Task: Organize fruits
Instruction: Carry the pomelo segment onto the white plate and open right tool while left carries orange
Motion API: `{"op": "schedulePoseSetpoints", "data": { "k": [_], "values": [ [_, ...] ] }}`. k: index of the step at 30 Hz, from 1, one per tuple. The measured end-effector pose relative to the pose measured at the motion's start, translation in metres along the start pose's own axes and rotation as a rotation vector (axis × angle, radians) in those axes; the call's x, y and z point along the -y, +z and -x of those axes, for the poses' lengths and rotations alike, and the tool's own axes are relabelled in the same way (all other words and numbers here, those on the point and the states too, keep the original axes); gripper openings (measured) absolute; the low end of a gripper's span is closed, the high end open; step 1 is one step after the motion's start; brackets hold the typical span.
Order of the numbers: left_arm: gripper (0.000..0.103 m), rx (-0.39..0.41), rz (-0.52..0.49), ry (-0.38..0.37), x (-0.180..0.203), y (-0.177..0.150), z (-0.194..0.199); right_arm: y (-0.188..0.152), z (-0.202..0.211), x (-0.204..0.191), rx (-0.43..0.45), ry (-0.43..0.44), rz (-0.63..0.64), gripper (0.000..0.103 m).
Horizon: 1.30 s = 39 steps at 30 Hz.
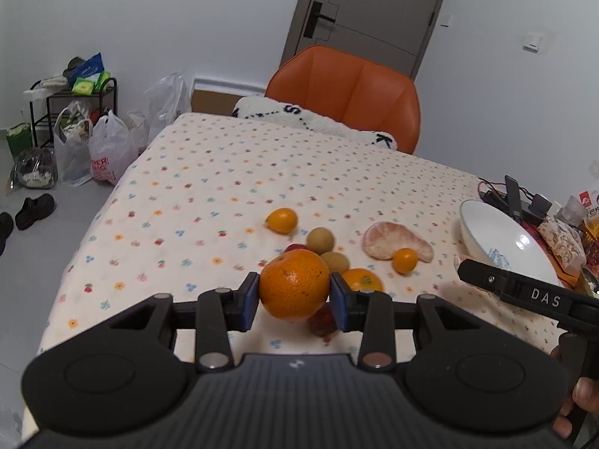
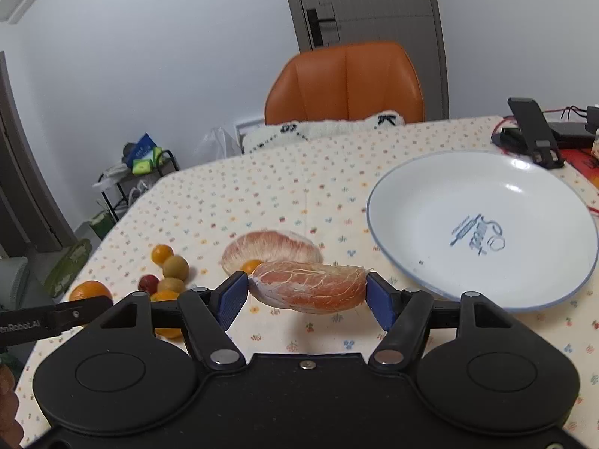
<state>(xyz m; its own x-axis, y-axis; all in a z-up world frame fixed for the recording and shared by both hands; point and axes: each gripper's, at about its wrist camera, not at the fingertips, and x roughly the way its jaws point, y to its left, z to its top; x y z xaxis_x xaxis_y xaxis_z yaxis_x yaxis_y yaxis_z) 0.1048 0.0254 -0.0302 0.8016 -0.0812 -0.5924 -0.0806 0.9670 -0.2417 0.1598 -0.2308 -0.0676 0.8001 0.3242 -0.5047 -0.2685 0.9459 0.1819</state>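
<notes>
Jaws clamp dimpled orange, veiny pink pomelo segment lengthwise

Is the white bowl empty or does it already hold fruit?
Empty. The right wrist view shows the white bowl bare inside, only its blue printed mark visible; the fruits lie on the tablecloth or in the jaws.

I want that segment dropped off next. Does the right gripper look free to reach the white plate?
Probably yes. The right gripper, shut on the pomelo segment, is just left of the white plate, which lies empty with only bare tablecloth between.
</notes>
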Motion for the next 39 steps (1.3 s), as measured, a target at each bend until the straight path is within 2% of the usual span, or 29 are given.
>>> {"op": "schedulePoseSetpoints", "data": {
  "k": [7, 22, 39],
  "values": [
    [0.038, 0.023, -0.03, -0.013, 0.026, 0.005, 0.003, 0.005, 0.015, 0.015, 0.042, 0.012, -0.011, 0.066],
    [0.038, 0.037, -0.104, -0.051, 0.091, 0.007, -0.008, 0.007, 0.037, 0.073, 0.087, -0.022, -0.075, 0.066],
    [0.038, 0.029, -0.177, -0.088, 0.154, 0.012, -0.036, 0.013, 0.04, 0.123, 0.109, -0.059, -0.081, 0.066]
  ]
}}
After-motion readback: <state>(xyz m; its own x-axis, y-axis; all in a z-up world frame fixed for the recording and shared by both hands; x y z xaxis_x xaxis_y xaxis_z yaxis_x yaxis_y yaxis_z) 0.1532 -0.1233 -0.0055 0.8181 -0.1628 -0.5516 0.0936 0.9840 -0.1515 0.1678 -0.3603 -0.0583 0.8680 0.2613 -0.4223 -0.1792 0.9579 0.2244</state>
